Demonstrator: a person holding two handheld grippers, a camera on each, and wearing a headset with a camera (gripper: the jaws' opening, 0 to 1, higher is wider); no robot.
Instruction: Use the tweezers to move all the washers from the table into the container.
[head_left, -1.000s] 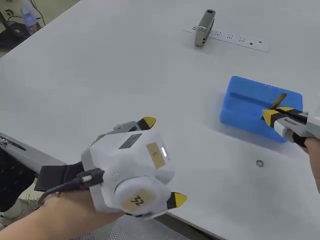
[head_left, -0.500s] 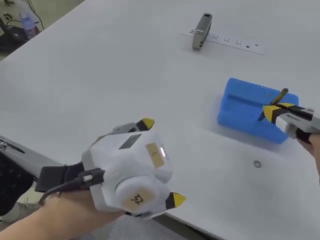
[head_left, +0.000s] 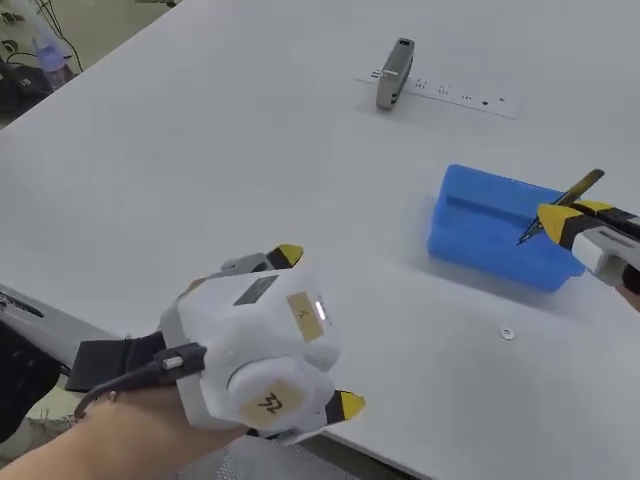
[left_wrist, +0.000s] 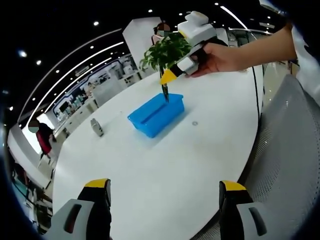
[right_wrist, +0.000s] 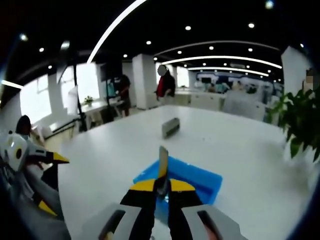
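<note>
A blue container (head_left: 480, 235) sits on the white table (head_left: 200, 150), and in the left gripper view the container (left_wrist: 155, 115) lies ahead. One small washer (head_left: 508, 333) lies on the table just in front of it, also the washer (left_wrist: 195, 123). My right gripper (head_left: 570, 222) is shut on dark tweezers (head_left: 560, 200), whose tips hang over the container's right part. The tweezers (right_wrist: 162, 160) stick out past the right gripper (right_wrist: 161, 186) above the container (right_wrist: 200, 182). Whether the tips hold anything is too small to tell. My left gripper (head_left: 319, 330) rests open near the table's front edge, its jaws apart (left_wrist: 165, 187).
A white power strip (head_left: 455, 92) with a grey adapter (head_left: 393, 72) lies at the far side of the table. A mesh chair back (left_wrist: 285, 150) stands by the table's edge. People and desks fill the room behind.
The head camera has shifted. Relative to the container, the right gripper and tweezers have risen and drifted slightly right. The left gripper has barely moved.
</note>
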